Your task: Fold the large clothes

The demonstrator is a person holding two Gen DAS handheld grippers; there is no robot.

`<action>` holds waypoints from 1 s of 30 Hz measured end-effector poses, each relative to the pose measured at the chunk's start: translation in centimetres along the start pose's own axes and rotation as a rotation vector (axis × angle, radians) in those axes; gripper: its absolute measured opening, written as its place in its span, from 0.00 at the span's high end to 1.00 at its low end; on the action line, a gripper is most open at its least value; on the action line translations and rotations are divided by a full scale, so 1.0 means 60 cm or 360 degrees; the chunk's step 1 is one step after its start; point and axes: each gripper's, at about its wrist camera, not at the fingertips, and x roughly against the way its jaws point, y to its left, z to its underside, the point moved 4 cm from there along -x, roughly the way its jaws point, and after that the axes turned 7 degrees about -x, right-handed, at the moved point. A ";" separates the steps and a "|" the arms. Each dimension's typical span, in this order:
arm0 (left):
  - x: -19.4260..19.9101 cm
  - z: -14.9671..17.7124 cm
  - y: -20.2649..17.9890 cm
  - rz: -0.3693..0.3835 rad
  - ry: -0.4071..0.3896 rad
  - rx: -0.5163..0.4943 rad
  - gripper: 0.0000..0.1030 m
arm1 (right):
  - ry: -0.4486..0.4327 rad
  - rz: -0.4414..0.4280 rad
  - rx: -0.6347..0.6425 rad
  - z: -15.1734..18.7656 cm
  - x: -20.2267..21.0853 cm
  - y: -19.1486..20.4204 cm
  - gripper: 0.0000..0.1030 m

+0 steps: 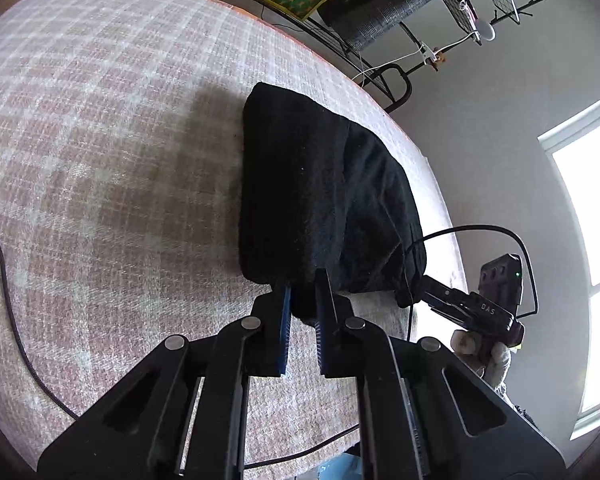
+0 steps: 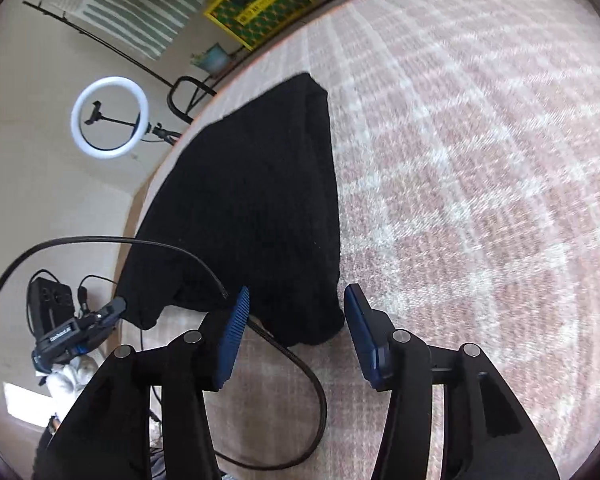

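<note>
Black knit garment (image 1: 324,200) looks soft, floppy, fairly weighty; left gripper (image 1: 303,316) clamped on its six-o'clock edge, right gripper (image 2: 296,332) apart around the hem — best pinched at corners.

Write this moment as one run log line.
left gripper: shut on black garment | right gripper: open | garment: folded on checked cover

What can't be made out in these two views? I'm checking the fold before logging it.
- Left wrist view: the black garment shows no layers; too dark. The left gripper hides the edge it pinches.
- Left wrist view: the right gripper fingers; garment corner covers them.
- Right wrist view: the plaid cover is motion-blurred.
- Right wrist view: yellow sign lettering too blurred to read.
</note>
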 end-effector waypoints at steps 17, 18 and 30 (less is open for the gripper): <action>-0.017 0.033 0.029 -0.0228 0.0101 -0.0159 0.92 | -0.0034 0.0028 -0.0008 0.003 0.052 -0.004 0.96; -0.015 0.033 0.025 -0.0256 0.0093 -0.0191 0.92 | -0.0027 0.0063 0.0016 0.005 0.046 -0.008 0.96; 0.032 0.054 -0.058 -0.0682 -0.0068 -0.0728 0.87 | -0.0227 0.0331 0.0457 0.022 0.103 0.046 0.83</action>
